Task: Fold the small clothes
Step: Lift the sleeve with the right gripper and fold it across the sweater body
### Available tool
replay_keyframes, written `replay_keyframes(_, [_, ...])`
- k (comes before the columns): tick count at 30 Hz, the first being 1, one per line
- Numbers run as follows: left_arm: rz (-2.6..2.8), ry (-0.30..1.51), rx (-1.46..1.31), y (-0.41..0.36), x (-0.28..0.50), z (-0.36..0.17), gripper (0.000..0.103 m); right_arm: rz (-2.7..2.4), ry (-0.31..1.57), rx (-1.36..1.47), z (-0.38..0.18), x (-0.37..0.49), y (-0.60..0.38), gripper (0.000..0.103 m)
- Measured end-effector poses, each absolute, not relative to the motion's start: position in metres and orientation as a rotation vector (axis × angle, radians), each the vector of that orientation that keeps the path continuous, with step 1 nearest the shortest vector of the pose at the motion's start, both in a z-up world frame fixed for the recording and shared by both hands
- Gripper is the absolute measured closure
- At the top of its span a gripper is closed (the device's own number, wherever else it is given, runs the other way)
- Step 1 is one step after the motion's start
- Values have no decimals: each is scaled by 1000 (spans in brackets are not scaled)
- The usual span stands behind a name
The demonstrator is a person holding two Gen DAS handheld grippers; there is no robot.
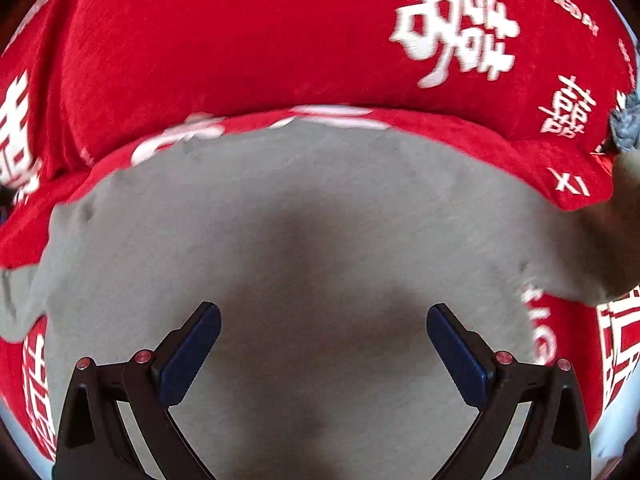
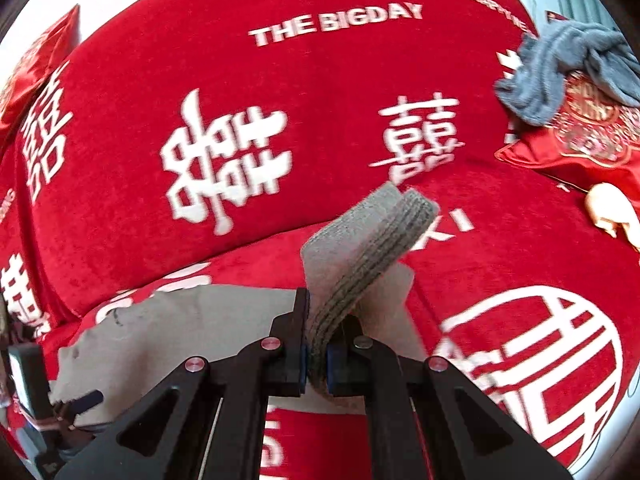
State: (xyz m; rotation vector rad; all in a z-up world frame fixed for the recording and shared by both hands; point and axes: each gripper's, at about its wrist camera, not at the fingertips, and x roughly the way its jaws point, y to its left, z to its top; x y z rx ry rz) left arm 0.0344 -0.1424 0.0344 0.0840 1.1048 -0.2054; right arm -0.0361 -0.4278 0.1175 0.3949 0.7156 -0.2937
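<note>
Left claw: jaws wide apart, nothing between them, hanging over the flat grey garment. Blue pads face each other across the gap. A shadow falls on the cloth below the claw.

Right claw: jaws together, clamped on a ribbed grey band of the same garment. The band stands up and away from the jaws, its end folded over; several layers show at the edge.

The garment lies spread on a red blanket with white characters and the words "THE BIGDAY". Its far edge runs just beside a raised fold of the blanket.

Far right in the right view: a rumpled blue-grey cloth, well apart from the garment, draped partly over a red embroidered cushion. A small pale object sits near the cushion; too blurred to tell what it is
</note>
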Motion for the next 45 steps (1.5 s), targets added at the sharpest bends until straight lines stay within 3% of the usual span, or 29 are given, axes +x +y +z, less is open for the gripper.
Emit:
replay_keyframes(11, [-134, 1135, -39, -54, 28, 21, 0, -224, 724, 326, 135, -4, -347, 96])
replay_keyframes(45, [-94, 1075, -199, 71, 9, 23, 0, 55, 826, 86, 109, 64, -100, 96])
